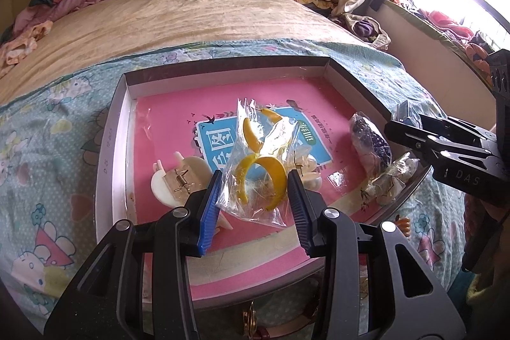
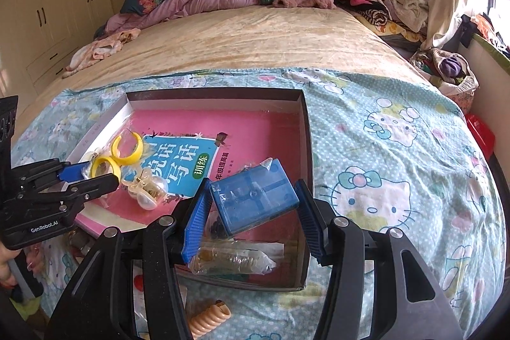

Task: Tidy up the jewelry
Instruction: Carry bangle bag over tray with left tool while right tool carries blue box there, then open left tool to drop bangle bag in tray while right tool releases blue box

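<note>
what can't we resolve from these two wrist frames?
- Left wrist view: whether the left gripper fingers touch the clear bag of yellow earrings; wrinkled film hides contact.
- Right wrist view: contents of the blue box; tinted walls and wrapping blur them.
- Right wrist view: the packet below the box; glare, too small.
- Both views: the tray near edge, covered by gripper bodies.

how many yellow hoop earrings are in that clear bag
2. One yellow hoop earring lies low in the clear bag, between the left gripper fingers; the other sits higher. More may be hidden by folds.
</note>
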Demonstrator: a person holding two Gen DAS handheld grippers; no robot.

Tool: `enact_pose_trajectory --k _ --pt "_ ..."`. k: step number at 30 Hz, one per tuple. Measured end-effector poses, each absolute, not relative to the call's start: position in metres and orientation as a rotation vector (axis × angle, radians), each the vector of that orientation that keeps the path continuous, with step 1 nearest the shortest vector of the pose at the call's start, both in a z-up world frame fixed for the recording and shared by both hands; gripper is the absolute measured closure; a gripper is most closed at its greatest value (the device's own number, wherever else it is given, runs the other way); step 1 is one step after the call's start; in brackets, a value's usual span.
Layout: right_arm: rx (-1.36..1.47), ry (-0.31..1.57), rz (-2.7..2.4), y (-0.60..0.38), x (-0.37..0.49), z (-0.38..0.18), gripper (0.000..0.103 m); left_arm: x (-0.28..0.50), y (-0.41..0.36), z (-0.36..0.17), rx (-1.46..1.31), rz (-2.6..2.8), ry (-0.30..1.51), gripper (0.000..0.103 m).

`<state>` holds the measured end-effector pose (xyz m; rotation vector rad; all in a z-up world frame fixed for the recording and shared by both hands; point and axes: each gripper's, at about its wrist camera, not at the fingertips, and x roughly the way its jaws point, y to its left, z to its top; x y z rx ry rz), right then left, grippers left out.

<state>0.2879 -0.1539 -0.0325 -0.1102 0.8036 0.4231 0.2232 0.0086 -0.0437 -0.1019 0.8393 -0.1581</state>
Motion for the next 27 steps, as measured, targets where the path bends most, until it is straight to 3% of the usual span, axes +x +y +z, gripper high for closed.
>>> enact_pose_trajectory --k 10,21,27 --pt "-0.111 0.846 0.442 -0.146 0.292 -0.044 0.051 0.224 0.009 -0.044 -0.104 -0.159 0.84 0.07" --pt "-0.065 0.83 0.433 -0.156 0.278 -0.038 0.03 0.224 0.009 -0.044 -0.103 -0.158 0.843 0.07" --pt "-0.041 0.795 0.43 -0.163 0.264 -0.024 0.024 0.221 0.01 -0.042 -0.1 -0.158 0.84 0.059"
